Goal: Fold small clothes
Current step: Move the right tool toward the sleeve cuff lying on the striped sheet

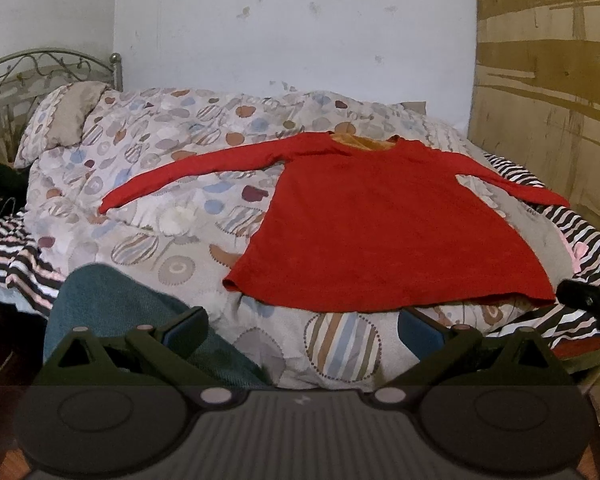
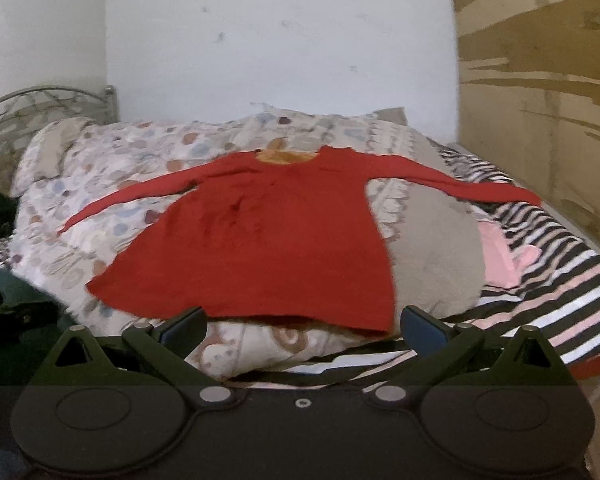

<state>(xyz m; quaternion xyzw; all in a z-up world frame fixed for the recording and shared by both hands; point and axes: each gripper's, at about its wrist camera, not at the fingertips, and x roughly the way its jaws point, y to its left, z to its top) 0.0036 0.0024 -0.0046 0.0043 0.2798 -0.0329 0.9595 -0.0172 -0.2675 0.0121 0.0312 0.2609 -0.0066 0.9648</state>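
Both claws are hanging spread and empty: left gripper [image 1: 302, 330], right gripper [image 2: 302, 328]. The red top [image 1: 384, 232] is lying flat just ahead, hem nearest, sleeves reaching sideways, the right claw sitting slightly nearer.

A red long-sleeved top [image 1: 384, 224] lies flat, unfolded, on the patterned quilt [image 1: 172, 184], sleeves spread wide, orange-lined neckline toward the wall.

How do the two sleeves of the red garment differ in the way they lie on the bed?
The left sleeve lies entirely on the patterned quilt; the right sleeve reaches past the quilt onto the striped sheet. The left sleeve shows its full length in the left wrist view; the right sleeve ends near the wooden board. Both lie flat, spread outward, unfolded.
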